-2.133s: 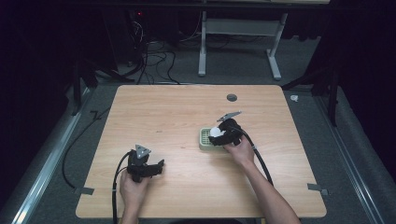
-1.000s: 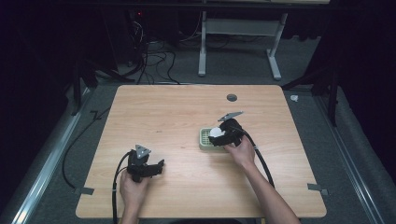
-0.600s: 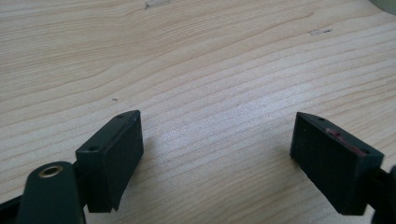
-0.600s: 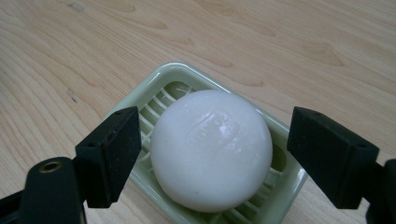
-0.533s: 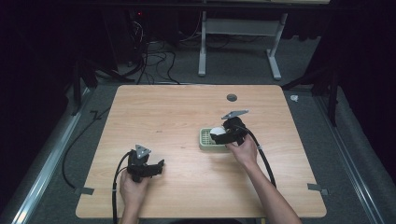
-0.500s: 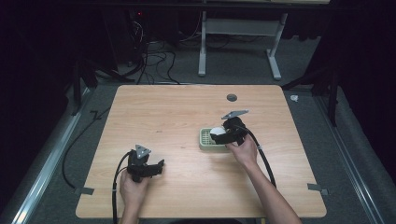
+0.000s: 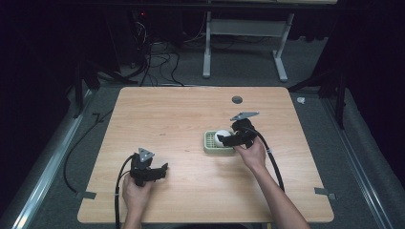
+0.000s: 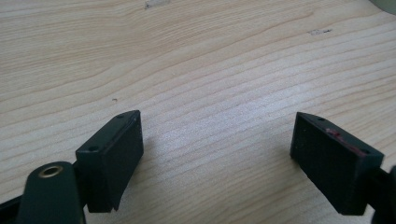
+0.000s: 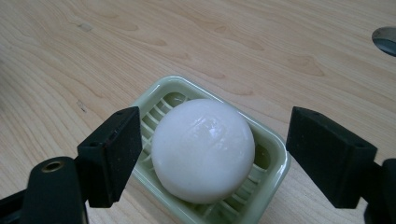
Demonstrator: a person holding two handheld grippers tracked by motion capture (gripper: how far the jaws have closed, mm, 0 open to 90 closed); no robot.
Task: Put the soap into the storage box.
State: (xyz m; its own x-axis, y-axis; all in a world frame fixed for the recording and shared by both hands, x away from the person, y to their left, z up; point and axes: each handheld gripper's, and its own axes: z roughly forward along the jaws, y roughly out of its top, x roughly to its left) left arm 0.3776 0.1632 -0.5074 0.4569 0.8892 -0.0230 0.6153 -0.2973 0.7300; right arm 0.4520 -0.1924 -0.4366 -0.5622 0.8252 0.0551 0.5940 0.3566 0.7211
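A round white soap (image 9: 203,149) lies in a pale green slatted soap dish (image 9: 268,184) on the wooden table, right of centre in the high view, where the soap (image 7: 221,136) sits in the dish (image 7: 208,143). My right gripper (image 9: 217,140) is open. Its jaws stand on either side of the soap with a gap on each side. From above, the right gripper (image 7: 228,140) reaches the dish from the right. My left gripper (image 8: 217,149) is open over bare wood, with nothing between its jaws. It sits near the table's front left (image 7: 161,171).
A dark round cable hole (image 7: 237,99) is set in the table toward the far edge, also seen as the hole (image 9: 385,39). Cables trail from both grippers toward the person. A white desk frame (image 7: 243,33) and floor cables lie beyond the table.
The right gripper has drawn back slightly to the right, and the soap now shows more plainly in the dish. The left gripper has not moved.
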